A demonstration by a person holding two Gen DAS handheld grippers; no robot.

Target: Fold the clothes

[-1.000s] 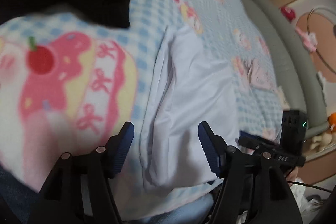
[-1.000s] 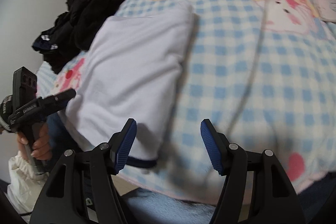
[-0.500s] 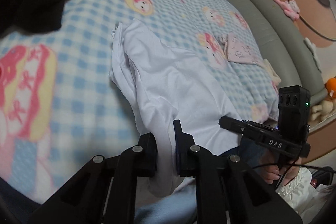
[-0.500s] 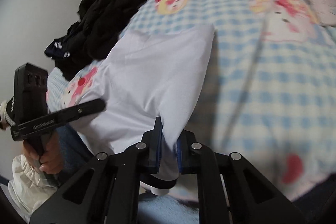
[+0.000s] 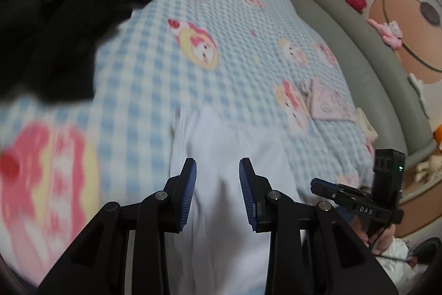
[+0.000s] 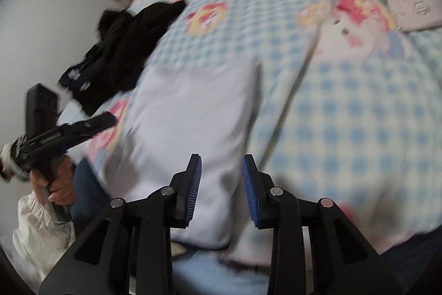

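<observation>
My left claw (image 5: 217, 192) is spread apart over the near end of the white garment (image 5: 234, 156), its blue pads on either side of the cloth but not pinching it. My right claw (image 6: 221, 190) is spread too, hovering over the garment's near right edge with nothing between its pads. The white garment (image 6: 187, 123) lies folded on the blue-checked bed (image 6: 345, 107), its near end hanging over the bed's edge (the motion blur hides the finer creases). A heap of black clothes (image 5: 55, 18) sits on the bed beyond and to the left, apart from the white piece. A small pink cloth (image 5: 326, 98) lies further right
</observation>
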